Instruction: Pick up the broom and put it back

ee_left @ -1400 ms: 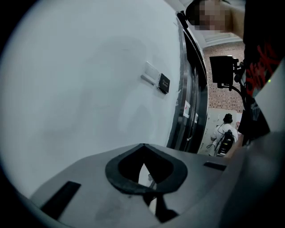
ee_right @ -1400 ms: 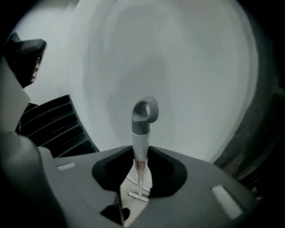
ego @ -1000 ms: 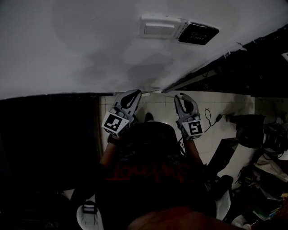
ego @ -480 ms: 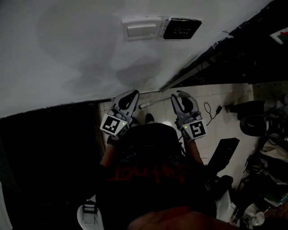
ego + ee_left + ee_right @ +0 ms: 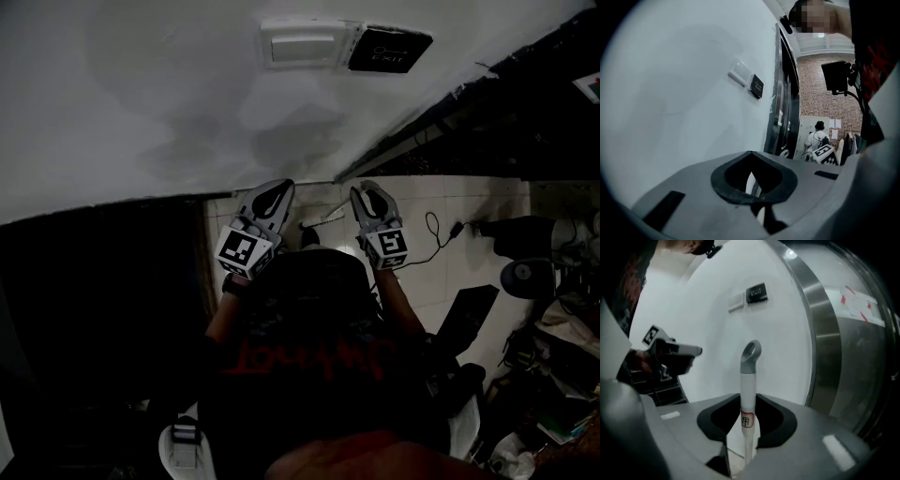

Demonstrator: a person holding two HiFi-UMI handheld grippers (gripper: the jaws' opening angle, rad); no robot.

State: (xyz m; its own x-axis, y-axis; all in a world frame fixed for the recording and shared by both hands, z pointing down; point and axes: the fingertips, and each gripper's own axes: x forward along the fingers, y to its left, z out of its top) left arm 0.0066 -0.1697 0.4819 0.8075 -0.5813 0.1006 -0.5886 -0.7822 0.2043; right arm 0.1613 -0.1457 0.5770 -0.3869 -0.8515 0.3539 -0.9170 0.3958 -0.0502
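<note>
The broom's white handle, with a grey loop at its top and a small red label, stands upright in the notch of my right gripper, whose jaws are shut on it. In the head view a pale stretch of the broom shows just left of my right gripper, close to the foot of the white wall. My left gripper hangs beside it, apart from the broom, its jaws together with nothing held. The broom's head is hidden.
A white switch plate and a dark sign sit on the wall ahead. A steel door frame rises at the right. A cable, chairs and clutter cover the tiled floor at the right. A person stands far off.
In the head view my right gripper has shifted toward the wall and slightly left, sinking with the broom. The left gripper has hardly moved.
</note>
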